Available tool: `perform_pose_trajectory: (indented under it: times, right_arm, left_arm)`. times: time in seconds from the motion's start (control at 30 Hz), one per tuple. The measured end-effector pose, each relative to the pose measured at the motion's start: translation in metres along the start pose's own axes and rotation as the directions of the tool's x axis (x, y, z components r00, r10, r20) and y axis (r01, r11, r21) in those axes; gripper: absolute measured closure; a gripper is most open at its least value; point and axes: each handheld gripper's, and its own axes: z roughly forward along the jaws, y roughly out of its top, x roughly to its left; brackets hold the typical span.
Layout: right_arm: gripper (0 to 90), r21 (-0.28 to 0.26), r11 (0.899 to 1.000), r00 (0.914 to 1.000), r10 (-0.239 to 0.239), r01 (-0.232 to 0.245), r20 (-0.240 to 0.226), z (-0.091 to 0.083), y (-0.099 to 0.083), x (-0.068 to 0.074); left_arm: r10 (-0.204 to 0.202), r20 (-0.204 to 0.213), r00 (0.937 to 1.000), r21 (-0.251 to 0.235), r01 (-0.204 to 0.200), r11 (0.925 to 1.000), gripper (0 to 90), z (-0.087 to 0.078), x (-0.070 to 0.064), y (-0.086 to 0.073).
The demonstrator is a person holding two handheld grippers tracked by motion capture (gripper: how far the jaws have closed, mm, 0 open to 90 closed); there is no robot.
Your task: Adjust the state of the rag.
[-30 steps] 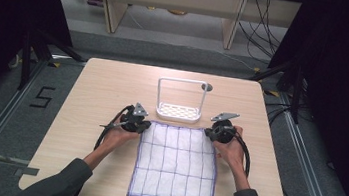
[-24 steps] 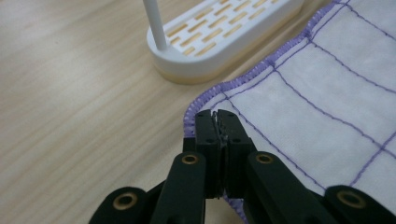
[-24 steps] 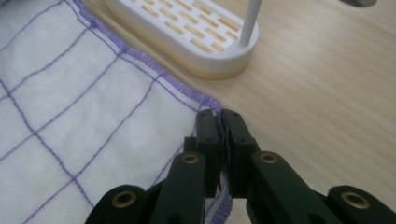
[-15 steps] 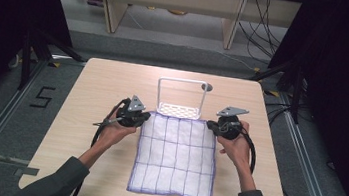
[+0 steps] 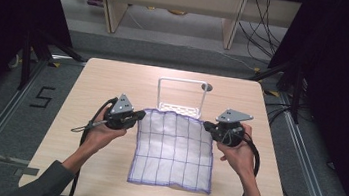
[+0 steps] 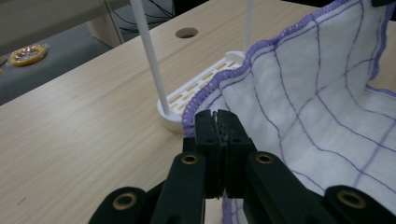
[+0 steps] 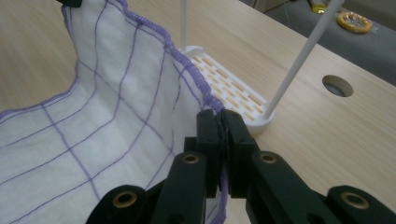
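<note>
A white cloth point(image 5: 174, 148) with a purple grid and purple hem hangs between my two grippers, its far edge lifted and its near part lying on the table. My left gripper point(image 5: 141, 115) is shut on the cloth's far left corner point(image 6: 201, 112). My right gripper point(image 5: 206, 127) is shut on the far right corner point(image 7: 212, 105). Just beyond the raised edge stands a white wire rack point(image 5: 181, 96) with a slotted base point(image 6: 205, 84) point(image 7: 229, 86) and thin upright rods.
The wooden table point(image 5: 88, 87) has a round hole point(image 5: 207, 87) behind the rack. Cables trail from both grippers toward the near edge. Beyond the table lie a grey floor, shelf legs and loose cables.
Both grippers have moved away from me toward the rack and risen, carrying the cloth's far edge with them. The cloth's near end has slid forward on the table.
</note>
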Motion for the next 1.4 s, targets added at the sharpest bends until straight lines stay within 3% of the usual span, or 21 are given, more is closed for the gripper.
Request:
perform_pose_trajectory:
  times: [0.2, 0.27, 0.47, 0.63, 0.7, 1.0, 1.03, 1.07, 1.1, 1.27, 1.3, 1.37, 1.4]
  right_arm:
    - [87.1, 0.010, 1.000, 0.9997, -0.002, 0.002, -0.024, -0.016, -0.011, 0.015]
    - [87.1, 0.001, 1.000, 0.9997, -0.022, 0.022, -0.011, -0.021, -0.015, 0.017]
    - [87.1, 0.001, 1.000, 0.9996, -0.023, 0.023, -0.017, -0.031, -0.027, 0.024]
    - [87.1, 0.017, 0.999, 0.9990, -0.031, 0.031, -0.033, -0.035, -0.040, 0.035]
    - [87.0, 0.021, 0.999, 0.9981, -0.040, 0.041, -0.047, -0.036, -0.045, 0.039]
    - [86.7, 0.084, 0.995, 0.9961, -0.050, 0.056, -0.073, -0.033, -0.070, 0.055]
    - [86.7, 0.095, 0.994, 0.9959, -0.038, 0.046, -0.082, -0.033, -0.073, 0.056]
    - [86.7, 0.095, 0.994, 0.9959, -0.038, 0.046, -0.082, -0.033, -0.073, 0.056]
    - [86.6, 0.104, 0.993, 0.9953, -0.040, 0.049, -0.088, -0.032, -0.077, 0.058]
    - [86.2, 0.109, 0.992, 0.9942, -0.058, 0.068, -0.090, -0.035, -0.082, 0.064]
    - [86.2, 0.121, 0.990, 0.9939, -0.064, 0.075, -0.089, -0.036, -0.085, 0.068]
    - [85.9, 0.132, 0.988, 0.9930, -0.064, 0.077, -0.099, -0.037, -0.088, 0.071]
    - [85.9, 0.128, 0.988, 0.9926, -0.073, 0.085, -0.097, -0.037, -0.089, 0.071]
  left_arm:
    - [0.037, 0.041, 0.9985, -0.004, -0.037, 0.9993, 87.5, -0.020, -0.021, -0.012]
    - [0.042, 0.046, 0.9980, -0.003, -0.042, 0.9991, 87.5, -0.024, -0.024, -0.015]
    - [0.007, 0.103, 0.9947, -0.012, -0.006, 0.9999, 87.3, -0.036, -0.033, -0.026]
    - [0.029, 0.120, 0.9924, 0.007, -0.030, 0.9995, 87.2, -0.043, -0.044, -0.037]
    - [0.029, 0.155, 0.9876, 0.020, -0.032, 0.9993, 87.2, -0.043, -0.050, -0.043]
    - [0.040, 0.195, 0.9800, 0.078, -0.056, 0.9954, 87.0, -0.042, -0.066, -0.067]
    - [0.066, 0.215, 0.9743, 0.090, -0.087, 0.9922, 86.9, -0.042, -0.069, -0.071]
    - [0.066, 0.215, 0.9743, 0.090, -0.087, 0.9922, 86.8, -0.042, -0.069, -0.071]
    - [0.103, 0.221, 0.9698, 0.121, -0.132, 0.9838, 86.7, -0.044, -0.072, -0.074]
    - [0.072, 0.225, 0.9717, 0.110, -0.099, 0.9891, 86.6, -0.041, -0.077, -0.082]
    - [0.091, 0.236, 0.9674, 0.118, -0.122, 0.9855, 86.6, -0.040, -0.078, -0.083]
    - [0.109, 0.231, 0.9669, 0.118, -0.139, 0.9832, 86.3, -0.041, -0.081, -0.085]
    - [0.118, 0.243, 0.9629, 0.121, -0.151, 0.9811, 86.2, -0.042, -0.083, -0.086]
